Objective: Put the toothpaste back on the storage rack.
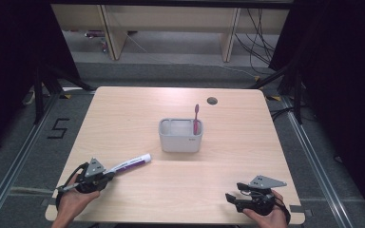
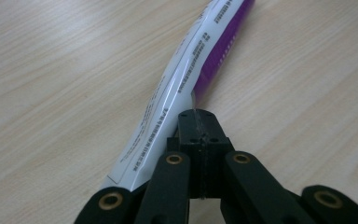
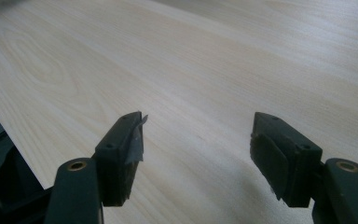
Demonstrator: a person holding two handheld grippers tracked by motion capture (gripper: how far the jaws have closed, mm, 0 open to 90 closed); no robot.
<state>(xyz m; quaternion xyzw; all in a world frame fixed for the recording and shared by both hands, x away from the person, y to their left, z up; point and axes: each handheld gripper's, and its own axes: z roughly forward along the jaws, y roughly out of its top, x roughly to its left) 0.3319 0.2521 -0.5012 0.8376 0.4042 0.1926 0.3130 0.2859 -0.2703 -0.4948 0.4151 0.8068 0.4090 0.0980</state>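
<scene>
Left claw point(image 1: 108, 174): I've got it clamped on the flat crimped tail of the white-and-purple tube point(image 1: 132, 163). In the left gripper view the jaws are pressed together with the tube point(image 2: 186, 93) pinched at their tips, and it runs away from the claw over the wood. From the high view the tube points up and to the right, cap end toward the middle of the tabletop point(image 1: 123, 118). I can't tell for sure whether the cap end is resting on the wood or sits just off it; angle's too shallow.

Left hand point(image 1: 73, 199) is at the near left corner, cable looping round the gripper body.

Right claw point(image 1: 229, 197): wide, nothing in it. The right gripper view shows both jaws well apart with bare wood between them point(image 3: 198, 135). A bit of torn pad liner sticks up off one fingertip point(image 3: 137, 133). My right hand point(image 1: 266, 216) holds it near the front right edge, jaws pointing left across the tabletop.

Further out: grey holder point(image 1: 180, 137) sits at about the centre of the tabletop, well apart from both claws and near the tube's cap end but not touching. A red toothbrush point(image 1: 196, 118) stands upright in its right compartment, head up. A round cable hole point(image 1: 212, 100) lies behind it near the far edge.
</scene>
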